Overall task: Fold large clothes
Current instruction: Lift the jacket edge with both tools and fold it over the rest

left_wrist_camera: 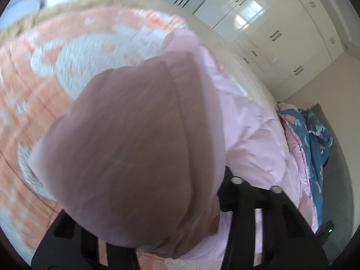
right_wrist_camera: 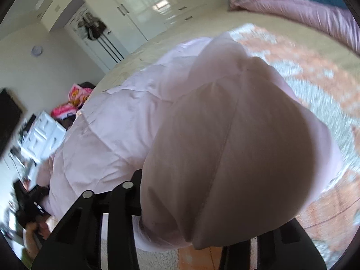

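A large pale pink padded jacket [left_wrist_camera: 252,135] lies across an orange and grey patterned rug [left_wrist_camera: 33,85]. In the left wrist view a fold of it is raised and bunched between the black fingers [left_wrist_camera: 258,204] of my left gripper [left_wrist_camera: 162,236], hiding the fingertips. The right wrist view shows the same jacket [right_wrist_camera: 117,123] with another shaded fold drawn up in my right gripper [right_wrist_camera: 198,229], whose left finger [right_wrist_camera: 101,204] shows beside the cloth. Both grippers are shut on the jacket's fabric. The rug [right_wrist_camera: 315,83] shows to the right of it.
A pink and teal floral quilt [left_wrist_camera: 315,135] is heaped at the rug's edge, also the quilt [right_wrist_camera: 292,2] at top right. White glossy wardrobes [left_wrist_camera: 270,27] line the far wall. A white drawer unit [right_wrist_camera: 42,132] and pink bags [right_wrist_camera: 76,99] stand at left.
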`<state>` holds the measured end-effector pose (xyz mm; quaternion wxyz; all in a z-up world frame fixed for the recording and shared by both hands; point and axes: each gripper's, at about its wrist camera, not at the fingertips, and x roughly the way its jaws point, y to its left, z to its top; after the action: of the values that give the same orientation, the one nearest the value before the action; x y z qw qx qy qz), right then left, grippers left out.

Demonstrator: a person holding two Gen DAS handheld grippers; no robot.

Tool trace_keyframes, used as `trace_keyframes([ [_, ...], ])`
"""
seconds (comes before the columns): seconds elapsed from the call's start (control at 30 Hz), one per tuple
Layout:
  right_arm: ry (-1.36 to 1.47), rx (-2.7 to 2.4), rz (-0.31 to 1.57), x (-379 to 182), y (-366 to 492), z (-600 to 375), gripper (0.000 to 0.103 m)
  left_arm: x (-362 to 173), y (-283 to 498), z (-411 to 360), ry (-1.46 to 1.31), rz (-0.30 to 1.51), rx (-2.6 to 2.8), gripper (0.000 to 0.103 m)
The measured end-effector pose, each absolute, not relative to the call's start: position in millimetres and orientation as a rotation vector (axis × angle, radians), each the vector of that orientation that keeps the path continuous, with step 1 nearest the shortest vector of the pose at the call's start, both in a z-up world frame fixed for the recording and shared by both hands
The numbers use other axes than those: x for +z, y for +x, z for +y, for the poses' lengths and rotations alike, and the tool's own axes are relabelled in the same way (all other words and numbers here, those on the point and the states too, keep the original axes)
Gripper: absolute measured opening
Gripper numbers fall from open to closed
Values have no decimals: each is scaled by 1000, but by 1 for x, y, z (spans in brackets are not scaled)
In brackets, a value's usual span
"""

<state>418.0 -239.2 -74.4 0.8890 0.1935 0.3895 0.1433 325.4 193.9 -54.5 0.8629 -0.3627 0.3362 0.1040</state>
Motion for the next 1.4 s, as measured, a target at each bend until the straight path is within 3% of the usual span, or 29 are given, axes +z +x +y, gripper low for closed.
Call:
trace_keyframes([
  [0.47,83,375,630,14,335,-214,28,24,272,164,-542,646,138,26],
  [0.97,126,383,665,1,219,-239,28,32,174,144,-459,657,104,26],
  [1.4,132,338,747,-36,173,-249,30,1,123,138,-440,725,130,29],
])
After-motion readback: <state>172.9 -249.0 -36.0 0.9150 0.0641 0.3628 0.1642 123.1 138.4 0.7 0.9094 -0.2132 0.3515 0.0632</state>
